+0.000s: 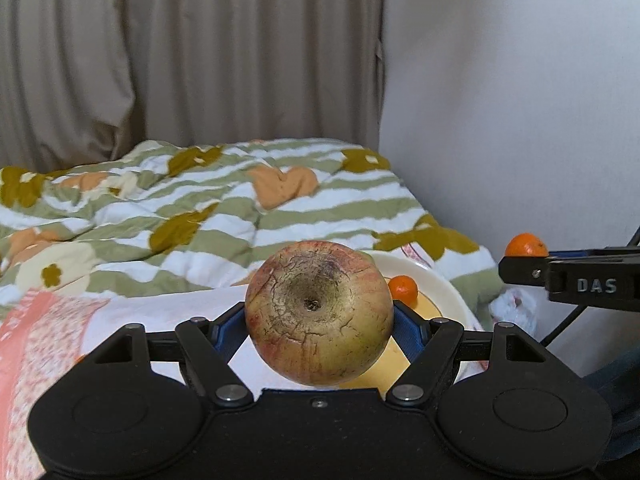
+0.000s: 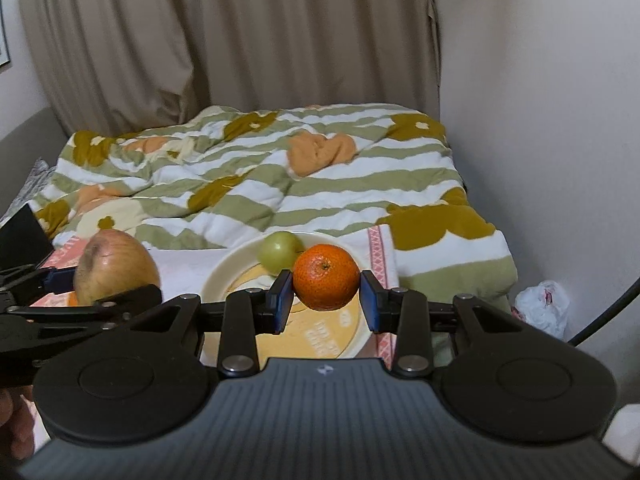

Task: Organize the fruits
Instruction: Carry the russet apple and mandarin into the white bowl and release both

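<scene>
My left gripper (image 1: 319,316) is shut on a large red-green apple (image 1: 319,312) and holds it above the left side of a cream plate (image 1: 444,292). A small orange (image 1: 403,289) lies on that plate. My right gripper (image 2: 326,300) is shut on an orange (image 2: 326,277) and holds it over the plate (image 2: 218,280). A small green apple (image 2: 279,255) rests on the plate behind it. The left gripper with its apple (image 2: 116,270) shows at the left in the right wrist view. The right gripper's finger (image 1: 568,276) and its orange (image 1: 526,245) show at the right in the left wrist view.
The plate stands on a white and pink cloth (image 2: 180,268) on a bed with a striped floral blanket (image 2: 256,184). Beige curtains (image 2: 224,40) hang behind. A white wall (image 2: 540,120) is at the right, with a plastic bag (image 2: 542,308) on the floor.
</scene>
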